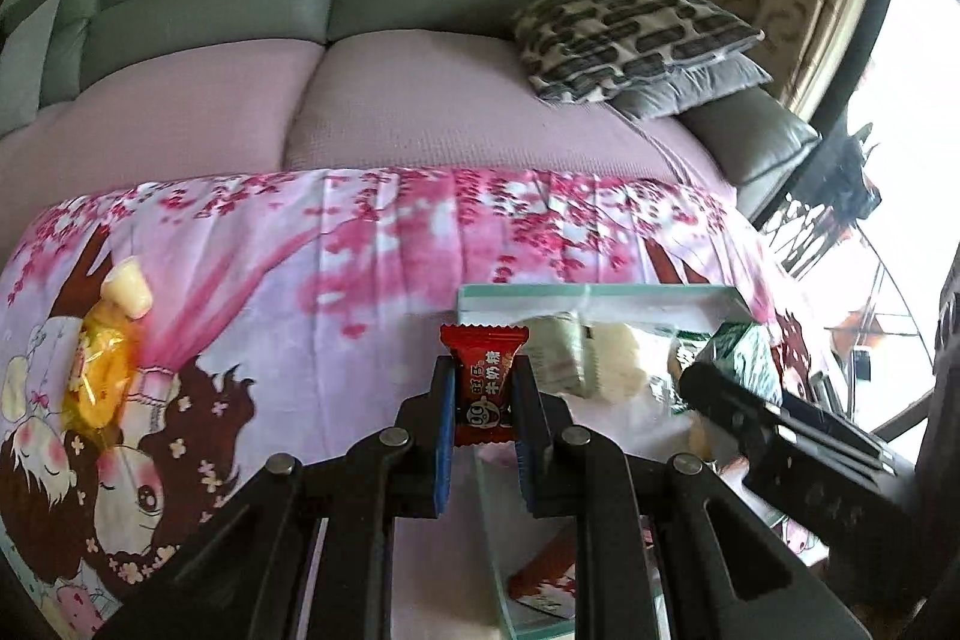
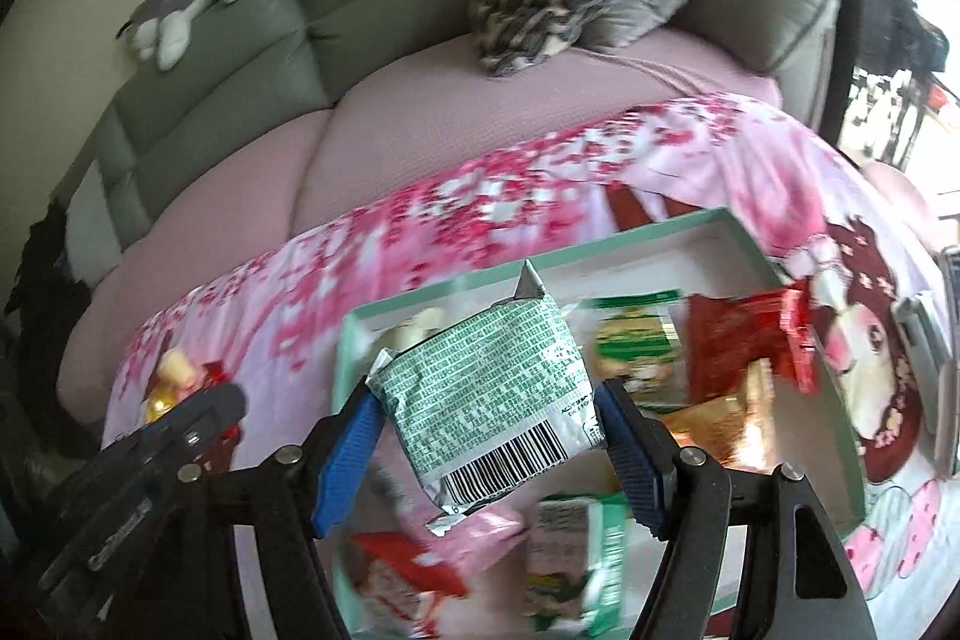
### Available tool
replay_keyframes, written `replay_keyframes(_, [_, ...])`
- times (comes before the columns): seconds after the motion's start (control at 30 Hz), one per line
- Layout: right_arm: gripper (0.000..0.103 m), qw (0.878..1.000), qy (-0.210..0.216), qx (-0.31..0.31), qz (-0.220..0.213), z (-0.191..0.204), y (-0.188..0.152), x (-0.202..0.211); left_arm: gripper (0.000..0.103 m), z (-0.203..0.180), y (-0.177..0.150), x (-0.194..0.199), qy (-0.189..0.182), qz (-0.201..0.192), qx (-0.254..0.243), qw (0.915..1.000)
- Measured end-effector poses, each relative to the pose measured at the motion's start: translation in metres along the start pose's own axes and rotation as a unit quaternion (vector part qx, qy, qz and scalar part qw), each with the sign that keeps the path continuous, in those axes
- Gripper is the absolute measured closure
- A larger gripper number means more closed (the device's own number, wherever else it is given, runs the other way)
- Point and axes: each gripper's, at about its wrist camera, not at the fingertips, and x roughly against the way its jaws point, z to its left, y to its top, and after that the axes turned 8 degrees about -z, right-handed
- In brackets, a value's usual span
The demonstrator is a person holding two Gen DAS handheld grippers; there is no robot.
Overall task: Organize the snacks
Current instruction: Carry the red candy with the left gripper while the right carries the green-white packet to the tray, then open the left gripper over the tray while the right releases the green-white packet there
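Two items in my grip: left tool (image 1: 480,400) clamps red candy (image 1: 483,383), right tool (image 2: 489,424) clamps green packet (image 2: 492,394); I lower each inside the tray (image 2: 798,274) rim before releasing.

Both tongs, left tongs (image 1: 483,388) & right tongs (image 2: 489,436), look alike: black plastic linkage arms w/ long cut-out slots, round silver pivot pins at the joints, and ribbed blue pads (image 2: 351,436) lining the inner faces of the fingers.
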Motion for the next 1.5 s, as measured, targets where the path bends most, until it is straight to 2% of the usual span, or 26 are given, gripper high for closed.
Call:
replay_keyframes(0.33, [0.029, 0.999, -0.014, -0.033, -0.013, -0.04, 0.007, 0.006, 0.085, -0.025, -0.005, -0.009, 0.002, 0.011, -0.023, 0.9997])
replay_keyframes(0.77, [0.029, 0.996, -0.047, -0.077, -0.029, -0.09, 0.012, 0.012, 0.085, -0.074, -0.011, -0.019, -0.02, 0.016, -0.061, 0.9978])
replay_keyframes(0.97, [0.029, 0.994, -0.058, -0.084, -0.028, -0.099, 0.011, 0.012, 0.085, -0.09, -0.019, -0.028, -0.029, 0.031, -0.081, 0.9958])
replay_keyframes(1.5, [0.029, 0.996, -0.057, -0.071, 0.001, -0.093, 0.004, -0.007, 0.085, -0.097, -0.025, -0.041, -0.023, 0.047, -0.094, 0.9942])
